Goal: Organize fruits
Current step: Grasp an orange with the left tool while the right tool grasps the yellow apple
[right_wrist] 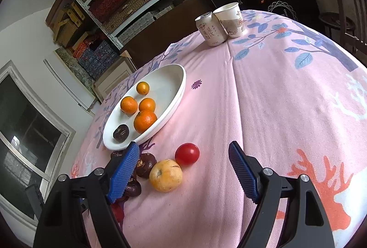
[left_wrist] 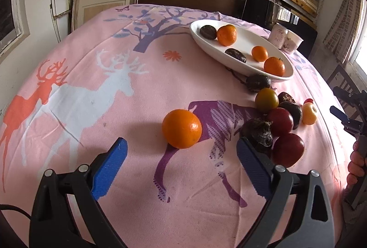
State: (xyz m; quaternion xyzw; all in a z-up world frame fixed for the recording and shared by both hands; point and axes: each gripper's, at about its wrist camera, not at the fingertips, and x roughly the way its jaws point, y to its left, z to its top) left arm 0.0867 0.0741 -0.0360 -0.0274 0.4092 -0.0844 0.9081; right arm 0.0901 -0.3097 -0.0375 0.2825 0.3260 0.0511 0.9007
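Note:
A loose orange (left_wrist: 182, 128) lies on the pink cloth just ahead of my open, empty left gripper (left_wrist: 181, 149). A white oval plate (left_wrist: 247, 41) at the back right holds three oranges and two dark chestnut-like fruits. A pile of red, yellow, green and dark fruits (left_wrist: 282, 119) lies to the right of the gripper. In the right wrist view, my right gripper (right_wrist: 183, 151) is open and empty above a yellow fruit (right_wrist: 165, 175) and a red fruit (right_wrist: 187, 153). The plate (right_wrist: 174, 89) sits beyond it to the left.
A drink can (right_wrist: 209, 29) and a paper cup (right_wrist: 230, 19) stand at the table's far edge. Shelves with boxes line the back wall. The right hand-held gripper (left_wrist: 353, 115) shows at the right edge of the left wrist view.

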